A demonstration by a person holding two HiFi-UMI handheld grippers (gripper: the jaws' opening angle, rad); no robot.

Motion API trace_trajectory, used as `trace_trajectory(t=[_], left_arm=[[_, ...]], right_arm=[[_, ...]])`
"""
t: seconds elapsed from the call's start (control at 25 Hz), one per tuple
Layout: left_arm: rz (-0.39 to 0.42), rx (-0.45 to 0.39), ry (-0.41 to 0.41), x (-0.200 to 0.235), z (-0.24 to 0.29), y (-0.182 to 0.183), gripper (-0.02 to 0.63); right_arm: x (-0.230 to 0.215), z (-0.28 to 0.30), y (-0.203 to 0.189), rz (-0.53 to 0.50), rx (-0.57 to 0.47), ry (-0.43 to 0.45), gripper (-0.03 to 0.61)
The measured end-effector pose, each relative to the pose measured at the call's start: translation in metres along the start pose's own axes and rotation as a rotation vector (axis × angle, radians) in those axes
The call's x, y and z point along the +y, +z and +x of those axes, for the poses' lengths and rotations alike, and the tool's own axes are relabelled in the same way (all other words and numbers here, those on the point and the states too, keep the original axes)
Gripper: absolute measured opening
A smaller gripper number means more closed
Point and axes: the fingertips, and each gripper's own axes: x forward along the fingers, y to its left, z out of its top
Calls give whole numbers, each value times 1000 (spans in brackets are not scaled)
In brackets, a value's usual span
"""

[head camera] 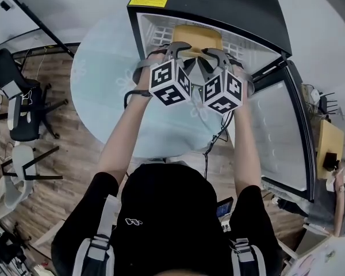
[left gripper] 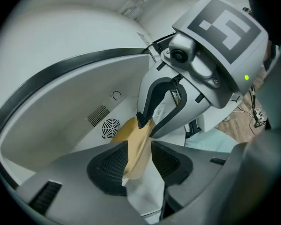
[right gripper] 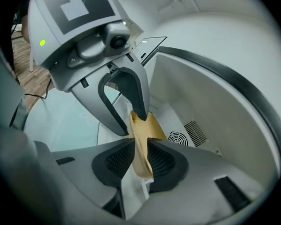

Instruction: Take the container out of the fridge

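A container with a tan lid [head camera: 198, 37] and a white body sits inside the open fridge [head camera: 218, 4]. Both grippers reach into the fridge and meet at it from opposite sides. My left gripper [head camera: 177, 49] has the lid's rim [left gripper: 136, 144] between its jaws, which stand apart and do not squeeze it; its left pad [left gripper: 112, 165] just touches the rim. My right gripper [head camera: 211, 53] has its pads closed tight on the other edge of the lid [right gripper: 147, 128]. Each gripper view shows the other gripper's fingers at the far rim.
The fridge door [head camera: 282, 137] hangs open to the right. The fridge stands on a round glass table [head camera: 103, 91]. Office chairs [head camera: 23, 114] are on the wooden floor at left. A fan grille [left gripper: 111, 126] marks the fridge's inner back wall.
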Motion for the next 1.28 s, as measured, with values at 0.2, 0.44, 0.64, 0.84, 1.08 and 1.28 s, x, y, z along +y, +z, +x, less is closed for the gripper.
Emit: trace_trajectory(t=[0.2,0.44,0.64,0.84,1.08,1.28], left_arm=[[86,45,-52,-3,11,-6,169],[232,130,-107,-13,27,-18,169],[290,147,-83,-17,39,-24,169],[342,148,-11,-16,42,-27,131],[373,151,56,-15,38,-28,44],[387,140,109,-19,23,-23,41]], right_arm=[[7,11,-11,-70,74,107,95],[10,23,-23,-152,149,169,95],[9,32,-26,-188,161,160,69],[14,35,-28,-222,171,158,48],[24,33,-28,-260,190,129,28],[26,21,-19,-281,164,56,23]])
